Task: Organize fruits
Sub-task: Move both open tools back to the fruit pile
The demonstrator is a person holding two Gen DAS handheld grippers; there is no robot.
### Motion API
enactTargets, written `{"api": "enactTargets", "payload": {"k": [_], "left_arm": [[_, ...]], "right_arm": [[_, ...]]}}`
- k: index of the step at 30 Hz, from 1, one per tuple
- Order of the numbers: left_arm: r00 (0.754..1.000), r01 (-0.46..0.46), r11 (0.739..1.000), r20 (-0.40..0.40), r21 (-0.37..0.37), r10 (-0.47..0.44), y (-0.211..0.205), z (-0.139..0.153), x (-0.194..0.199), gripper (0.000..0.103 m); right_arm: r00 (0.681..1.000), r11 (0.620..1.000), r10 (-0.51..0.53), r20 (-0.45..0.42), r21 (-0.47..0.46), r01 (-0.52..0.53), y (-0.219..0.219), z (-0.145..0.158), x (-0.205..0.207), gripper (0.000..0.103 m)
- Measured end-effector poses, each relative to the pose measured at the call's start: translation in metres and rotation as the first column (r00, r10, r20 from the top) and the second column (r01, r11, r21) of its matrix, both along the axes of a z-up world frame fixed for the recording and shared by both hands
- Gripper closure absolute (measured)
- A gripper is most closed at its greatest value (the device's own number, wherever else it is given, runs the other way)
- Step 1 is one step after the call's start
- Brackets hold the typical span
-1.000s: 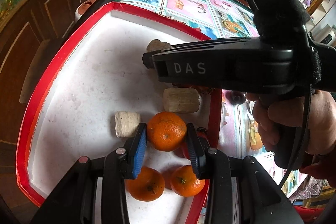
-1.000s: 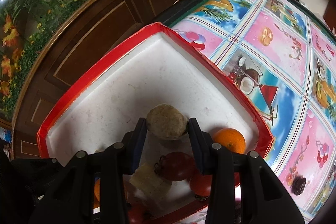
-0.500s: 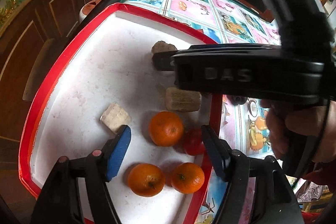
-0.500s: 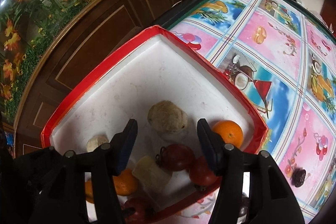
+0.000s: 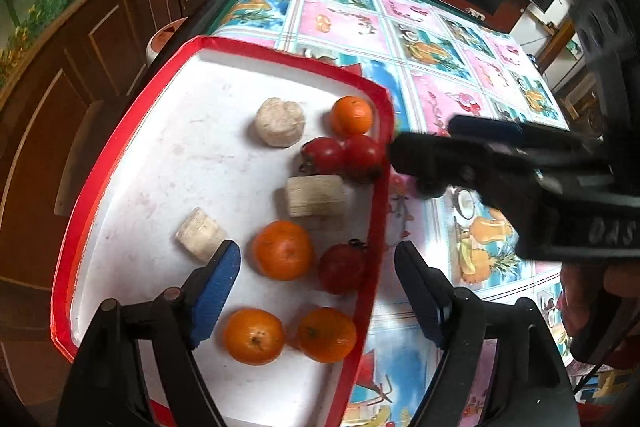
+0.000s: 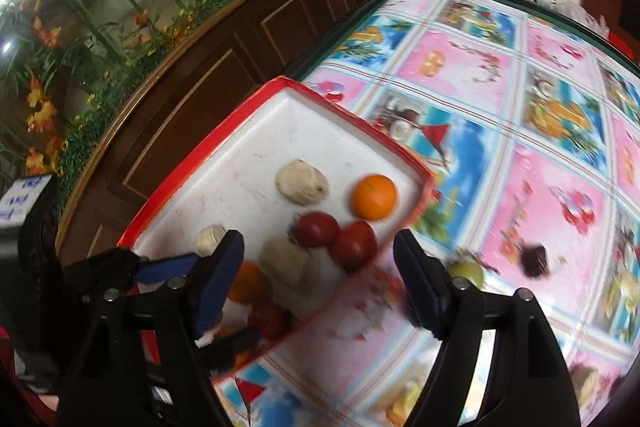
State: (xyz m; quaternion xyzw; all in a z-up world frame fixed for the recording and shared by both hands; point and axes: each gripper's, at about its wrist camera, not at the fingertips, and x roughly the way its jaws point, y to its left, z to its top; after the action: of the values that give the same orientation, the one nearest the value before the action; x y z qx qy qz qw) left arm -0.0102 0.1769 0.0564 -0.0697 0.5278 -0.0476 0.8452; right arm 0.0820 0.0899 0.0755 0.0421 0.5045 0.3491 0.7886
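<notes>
A white tray with a red rim [image 5: 120, 147] holds several oranges, red tomatoes and beige corn-like pieces. My left gripper [image 5: 318, 291] is open and empty above the tray's near right part, over an orange [image 5: 282, 249] and a tomato [image 5: 341, 267]. My right gripper [image 6: 320, 277] is open and empty, raised above the tray's [image 6: 240, 115] right edge. A round beige piece [image 6: 302, 183] lies in the tray beside an orange [image 6: 374, 196] and two tomatoes [image 6: 334, 237]. The right gripper also shows in the left wrist view [image 5: 460, 155], right of the tray.
The tray sits at the left edge of a table with a bright picture cloth [image 5: 440, 39]. A small green fruit [image 6: 466, 271] and a dark item [image 6: 534, 259] lie on the cloth right of the tray. Wooden cabinets [image 6: 240, 39] stand beyond the table.
Both grippers opened and pulled back and up. The left let go of the orange; the right let go of the round beige piece. Both pieces rest in the tray.
</notes>
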Motion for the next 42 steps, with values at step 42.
{"api": "enactTargets", "payload": {"k": [42], "left_arm": [[0.965,0.26,0.965,-0.058,0.038,-0.258,-0.115,-0.031,0.064,0.028]], "right_arm": [[0.88,0.879,-0.47,-0.069,-0.135,0.458,-0.234,-0.055,-0.059,0.034]]}}
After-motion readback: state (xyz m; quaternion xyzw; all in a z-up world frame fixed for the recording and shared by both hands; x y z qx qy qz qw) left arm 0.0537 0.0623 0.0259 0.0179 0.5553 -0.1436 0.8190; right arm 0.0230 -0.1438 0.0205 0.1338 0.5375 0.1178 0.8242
